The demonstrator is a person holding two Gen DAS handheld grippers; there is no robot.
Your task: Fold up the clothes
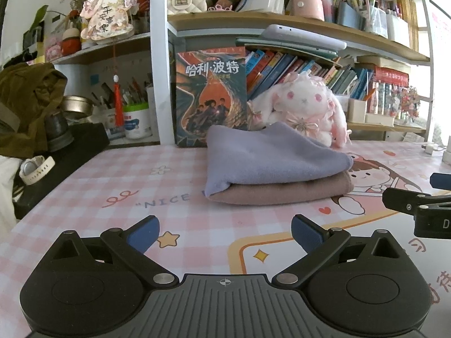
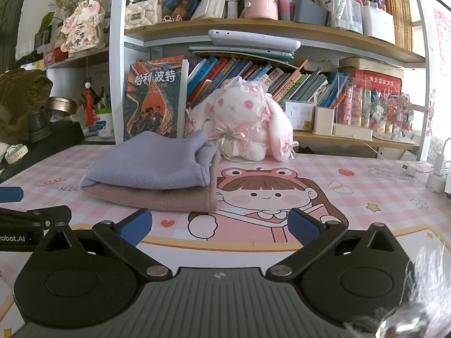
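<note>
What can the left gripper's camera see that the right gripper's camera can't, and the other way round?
Only the left view shows the star printed on the mat. Only the right view shows the cartoon girl's whole face and the white chargers at the desk's edge. Both show the lilac cloth folded on the pink cloth, the plush rabbit, the upright book, and the two open grippers, left and right.

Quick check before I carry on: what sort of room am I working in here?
Probably a child's study desk at home: crammed bookshelves, a plush rabbit and a cartoon desk mat under the folded cloths.
</note>
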